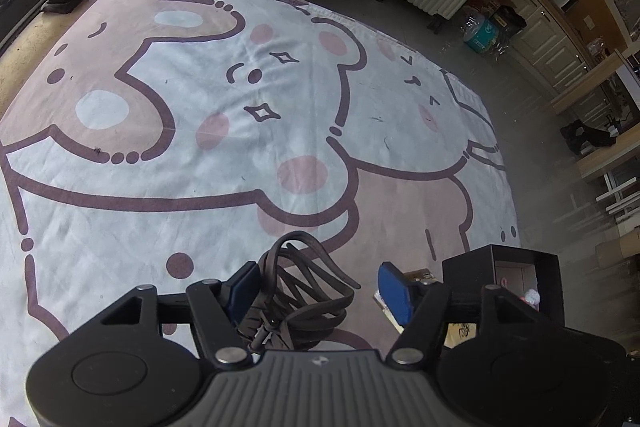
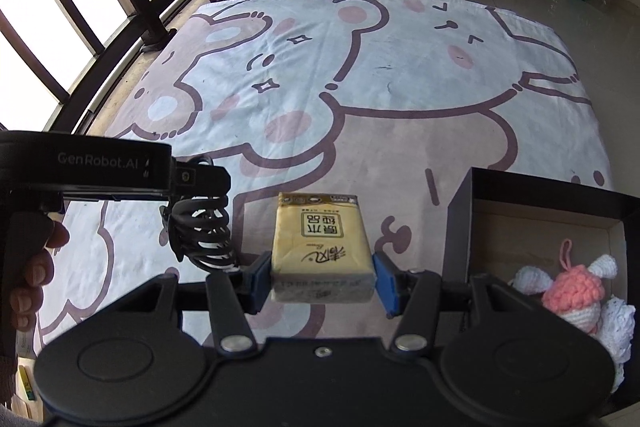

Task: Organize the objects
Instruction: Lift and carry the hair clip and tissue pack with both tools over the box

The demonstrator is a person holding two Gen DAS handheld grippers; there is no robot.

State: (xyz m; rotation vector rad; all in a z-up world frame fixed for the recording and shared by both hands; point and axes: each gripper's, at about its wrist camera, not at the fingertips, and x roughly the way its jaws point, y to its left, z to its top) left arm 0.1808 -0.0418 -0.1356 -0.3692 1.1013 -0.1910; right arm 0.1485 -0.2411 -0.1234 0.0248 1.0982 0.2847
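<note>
Being a soft, light pack of paper tissues (image 2: 320, 243) in slick film, the yellow packet can be expected to yield under pressure and to slide if pinched at a corner. It is best taken across its two long sides near the middle, which is how it is gripped now: the jaws of the right gripper (image 2: 322, 279) are closed on its near end, and it is held above the blanket (image 2: 380, 67), just left of the black box (image 2: 536, 193).

The coiled black cable (image 1: 296, 267) is limp and springy, and its loops are judged likely to splay unless the whole bundle is gathered at once. The jaws of the left gripper (image 1: 319, 289) stand fairly wide. The bundle lies against the left pad, while the right pad is clear of it.

The gap beside the cable is shown only by the left wrist view. Whether the coil rests on the blanket cannot be told from either view.

The box's inside, with a pink and white crocheted toy (image 2: 572, 291) lying in it, is shown clearly only by the right wrist view. So too are the side of the left gripper and the person's hand (image 2: 36, 267) on its handle.
</note>
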